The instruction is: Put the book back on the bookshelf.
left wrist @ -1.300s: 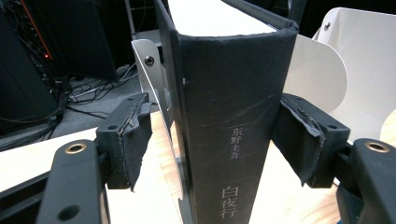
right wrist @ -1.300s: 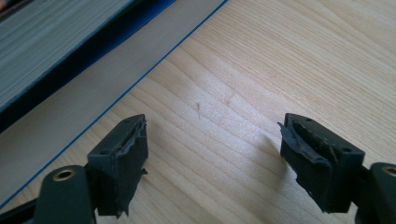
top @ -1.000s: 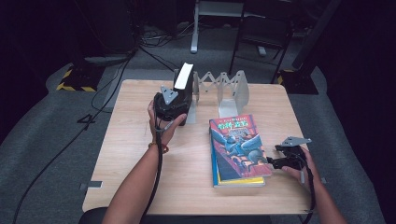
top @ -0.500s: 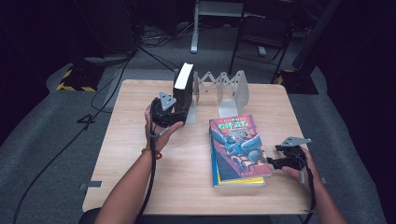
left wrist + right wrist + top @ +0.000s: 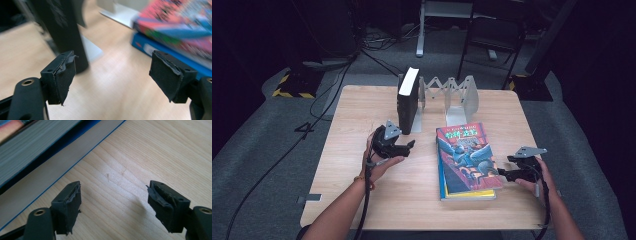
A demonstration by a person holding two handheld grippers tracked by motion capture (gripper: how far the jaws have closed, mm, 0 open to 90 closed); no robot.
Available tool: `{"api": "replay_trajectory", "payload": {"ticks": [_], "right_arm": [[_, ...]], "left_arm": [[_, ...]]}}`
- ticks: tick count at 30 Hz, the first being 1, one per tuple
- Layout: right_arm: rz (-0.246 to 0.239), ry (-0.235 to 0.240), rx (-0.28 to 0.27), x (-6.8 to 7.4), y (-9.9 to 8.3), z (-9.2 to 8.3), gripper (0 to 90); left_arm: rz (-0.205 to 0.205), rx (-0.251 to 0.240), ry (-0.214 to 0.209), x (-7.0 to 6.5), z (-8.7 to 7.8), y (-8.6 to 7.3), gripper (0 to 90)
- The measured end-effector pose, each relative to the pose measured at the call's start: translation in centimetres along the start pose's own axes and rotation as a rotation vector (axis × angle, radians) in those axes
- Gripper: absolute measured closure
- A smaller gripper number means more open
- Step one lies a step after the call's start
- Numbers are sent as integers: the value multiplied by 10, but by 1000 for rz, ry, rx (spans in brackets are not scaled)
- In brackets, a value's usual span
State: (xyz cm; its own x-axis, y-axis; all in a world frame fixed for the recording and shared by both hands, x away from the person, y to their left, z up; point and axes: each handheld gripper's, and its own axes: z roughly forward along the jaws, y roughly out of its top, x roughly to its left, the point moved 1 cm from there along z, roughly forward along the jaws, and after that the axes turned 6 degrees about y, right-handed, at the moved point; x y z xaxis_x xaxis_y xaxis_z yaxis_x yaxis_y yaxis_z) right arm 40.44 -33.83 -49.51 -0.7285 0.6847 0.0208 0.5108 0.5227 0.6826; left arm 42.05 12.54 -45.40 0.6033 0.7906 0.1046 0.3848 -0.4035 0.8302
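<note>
A black book [image 5: 408,102] stands upright against the left end of a metal accordion book rack [image 5: 457,95]. My left gripper [image 5: 409,146] hovers low over the table in front of it, apart from the book. Its jaws have just been opening and are open with nothing between them [image 5: 116,75]; the black book [image 5: 63,32] rises just beyond the left jaw. A stack of books with a colourful cover [image 5: 467,155] lies flat at centre right. My right gripper [image 5: 504,173] sits at the stack's right edge; its jaws have just closed a little but stand open and empty [image 5: 115,200] beside the page edges [image 5: 30,160].
The wooden table [image 5: 362,115] has bare room at the left and along the front. Behind it are stand legs [image 5: 419,30], cables on the dark floor, and a yellow-black striped base [image 5: 292,92] at far left.
My left gripper has drawn back from the black book toward the person and sunk lower, leaving the book upright in the rack. The right gripper has stayed put.
</note>
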Motion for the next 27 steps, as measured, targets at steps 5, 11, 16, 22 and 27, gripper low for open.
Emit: {"api": "replay_trajectory", "payload": {"ticks": [5,11,16,22,27], "right_arm": [[-10,-8,-15,2,2,-5,322],[-14,-6,-26,2,3,-12,341],[-8,9,-67,5,9,-24,358],[-16,34,-123,10,16,-38,378],[-44,90,-128,25,25,-48,388]], "left_arm": [[75,41,-96,-12,-7,-19,205],[114,116,-163,-20,-11,-39,198],[157,189,-163,-28,-12,-57,192],[146,212,-179,-28,-15,-66,183],[130,232,-213,-30,-17,-72,177]]}}
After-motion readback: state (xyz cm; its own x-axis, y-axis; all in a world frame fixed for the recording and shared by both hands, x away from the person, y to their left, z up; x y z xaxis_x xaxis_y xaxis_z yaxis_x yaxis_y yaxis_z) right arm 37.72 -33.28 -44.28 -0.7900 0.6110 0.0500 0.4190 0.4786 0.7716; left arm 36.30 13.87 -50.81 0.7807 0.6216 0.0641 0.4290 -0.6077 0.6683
